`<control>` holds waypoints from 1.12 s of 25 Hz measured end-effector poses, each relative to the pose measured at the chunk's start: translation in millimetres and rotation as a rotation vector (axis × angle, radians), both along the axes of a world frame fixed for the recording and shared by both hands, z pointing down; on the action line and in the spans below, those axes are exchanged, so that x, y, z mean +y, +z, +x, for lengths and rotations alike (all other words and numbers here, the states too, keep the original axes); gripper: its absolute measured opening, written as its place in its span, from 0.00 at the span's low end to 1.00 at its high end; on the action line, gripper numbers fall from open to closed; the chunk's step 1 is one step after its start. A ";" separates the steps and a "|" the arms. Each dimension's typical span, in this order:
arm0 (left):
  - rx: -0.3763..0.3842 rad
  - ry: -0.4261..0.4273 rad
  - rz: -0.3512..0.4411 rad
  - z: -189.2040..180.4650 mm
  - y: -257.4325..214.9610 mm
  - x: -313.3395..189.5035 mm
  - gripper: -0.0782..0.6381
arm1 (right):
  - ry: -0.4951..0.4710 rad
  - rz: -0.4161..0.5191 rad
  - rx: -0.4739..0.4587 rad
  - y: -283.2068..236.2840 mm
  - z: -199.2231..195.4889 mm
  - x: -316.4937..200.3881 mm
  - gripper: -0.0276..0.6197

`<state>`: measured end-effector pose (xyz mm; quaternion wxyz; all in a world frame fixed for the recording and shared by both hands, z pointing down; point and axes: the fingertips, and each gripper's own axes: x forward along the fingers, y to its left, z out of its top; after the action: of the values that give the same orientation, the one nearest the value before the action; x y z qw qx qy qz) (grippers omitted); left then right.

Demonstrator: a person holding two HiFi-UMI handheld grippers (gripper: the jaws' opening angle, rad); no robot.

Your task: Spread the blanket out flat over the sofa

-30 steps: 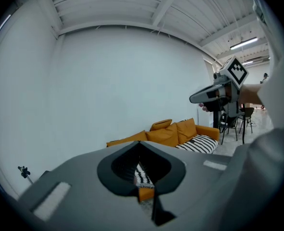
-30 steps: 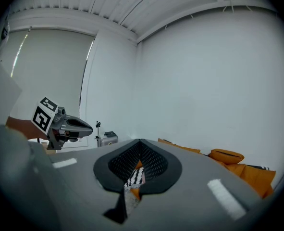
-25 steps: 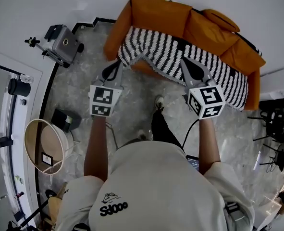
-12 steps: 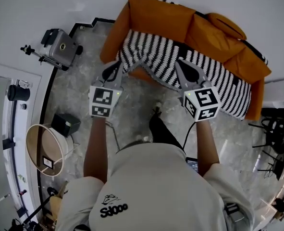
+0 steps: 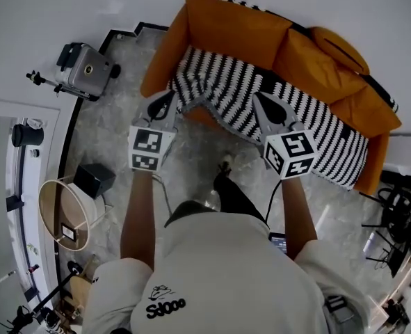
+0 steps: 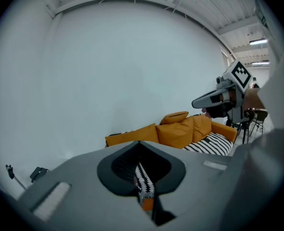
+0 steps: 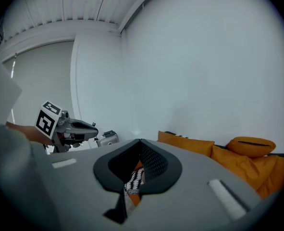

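striped blanket (image 5: 261,103) draped over the orange sofa (image 5: 288,44), left gripper (image 5: 165,108) and right gripper (image 5: 266,108) both pinching its front edge

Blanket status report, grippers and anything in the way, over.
Left gripper and right gripper both shut on blanket front edge. It lies across the sofa seat, edge lifted, sagging between grips. Nothing seen in the way.

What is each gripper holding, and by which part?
Both hold the striped blanket: left gripper and right gripper are each shut on its front edge, at the orange sofa front.
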<state>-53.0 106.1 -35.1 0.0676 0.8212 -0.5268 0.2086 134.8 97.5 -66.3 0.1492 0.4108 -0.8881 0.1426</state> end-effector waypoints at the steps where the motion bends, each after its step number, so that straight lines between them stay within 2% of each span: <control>1: 0.000 -0.007 -0.011 0.6 5.9 -5.3 0.12 | -0.007 -0.012 -0.010 4.2 0.8 -5.6 0.05; 8: -0.007 -0.057 -0.064 3.1 35.5 -34.5 0.12 | -0.017 -0.077 -0.034 35.0 13.9 -43.4 0.05; 14: 0.010 -0.069 -0.098 3.6 62.7 -51.4 0.12 | -0.013 -0.113 -0.006 65.9 15.6 -59.2 0.05; 21: 0.029 -0.040 -0.174 -8.9 117.0 -68.7 0.12 | 0.024 -0.159 0.012 103.5 -0.2 -76.2 0.05; 28: 0.074 0.000 -0.246 -26.7 170.6 -94.3 0.12 | 0.104 -0.199 0.051 143.1 -18.7 -87.7 0.05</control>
<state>-79.8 11.8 135.5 0.1871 0.8138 -0.4944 0.2413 116.1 9.8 76.9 0.2044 0.4428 -0.8430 0.2269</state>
